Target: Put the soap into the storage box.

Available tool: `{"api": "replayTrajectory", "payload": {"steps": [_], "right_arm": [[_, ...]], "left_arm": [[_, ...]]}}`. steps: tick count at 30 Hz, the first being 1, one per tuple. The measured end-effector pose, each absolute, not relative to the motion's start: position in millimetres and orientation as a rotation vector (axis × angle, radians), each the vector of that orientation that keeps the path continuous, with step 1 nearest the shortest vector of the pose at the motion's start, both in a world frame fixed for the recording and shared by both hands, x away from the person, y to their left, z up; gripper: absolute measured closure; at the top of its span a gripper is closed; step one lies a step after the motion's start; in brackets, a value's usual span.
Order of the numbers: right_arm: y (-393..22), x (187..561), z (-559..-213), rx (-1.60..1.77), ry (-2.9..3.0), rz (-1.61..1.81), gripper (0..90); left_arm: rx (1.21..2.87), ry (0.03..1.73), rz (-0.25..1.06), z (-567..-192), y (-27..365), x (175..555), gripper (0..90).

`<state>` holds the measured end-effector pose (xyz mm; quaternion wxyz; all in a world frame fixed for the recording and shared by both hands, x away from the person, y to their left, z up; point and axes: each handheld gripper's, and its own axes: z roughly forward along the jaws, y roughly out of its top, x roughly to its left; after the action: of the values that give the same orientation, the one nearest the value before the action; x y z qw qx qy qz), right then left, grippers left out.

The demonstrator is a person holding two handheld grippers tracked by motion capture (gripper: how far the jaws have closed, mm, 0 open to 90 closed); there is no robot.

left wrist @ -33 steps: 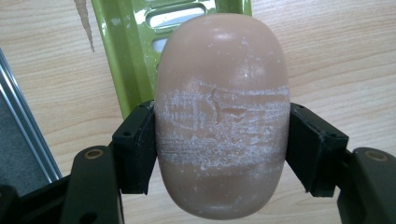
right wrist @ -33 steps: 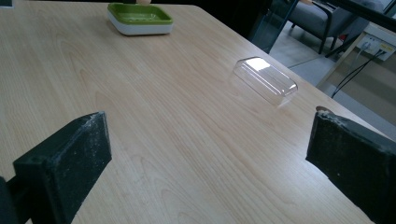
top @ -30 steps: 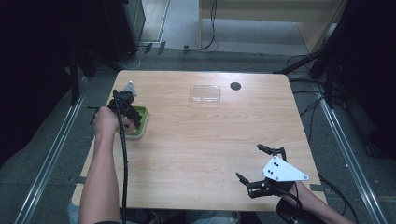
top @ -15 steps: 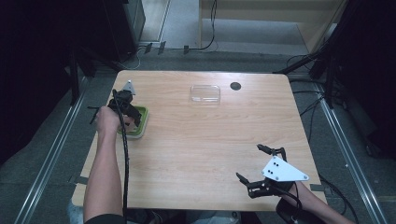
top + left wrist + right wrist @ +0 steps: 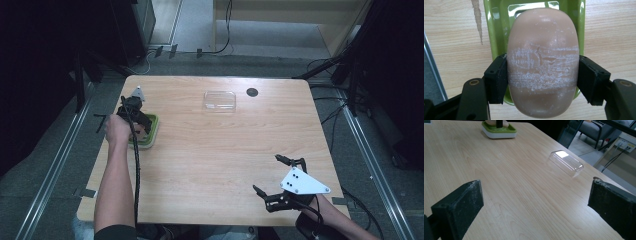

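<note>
A pinkish-beige bar of soap with white scuff marks lies over a green soap dish. My left gripper is shut on it, one black pad pressed to each long side. From above, the left gripper points down at the green dish near the table's left edge. My right gripper stands open near the front right corner with nothing between its jaws. Its own view, taken from between its spread pads, shows the green dish far across the table.
A clear plastic lid lies at the back middle of the wooden table, and appears again as a clear lid ahead of the right gripper. A small black round spot sits beside it. Dark floor and metal rails surround the table.
</note>
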<state>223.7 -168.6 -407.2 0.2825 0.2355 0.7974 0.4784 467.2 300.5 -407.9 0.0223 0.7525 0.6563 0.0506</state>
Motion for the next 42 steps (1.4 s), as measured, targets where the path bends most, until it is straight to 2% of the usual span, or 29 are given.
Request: {"api": "replayTrajectory", "payload": {"steps": [10,42], "right_arm": [[-168.5,223.5,-407.2,0.629,2.135,1.279,0.0],[-168.5,224.4,-407.5,0.632,2.134,1.283,0.0]], "left_arm": [[2.319,2.049,0.175,-415.9,299.6,470.8,33.2],[2.341,2.068,0.12,-428.4,301.0,474.3,33.0]]}}
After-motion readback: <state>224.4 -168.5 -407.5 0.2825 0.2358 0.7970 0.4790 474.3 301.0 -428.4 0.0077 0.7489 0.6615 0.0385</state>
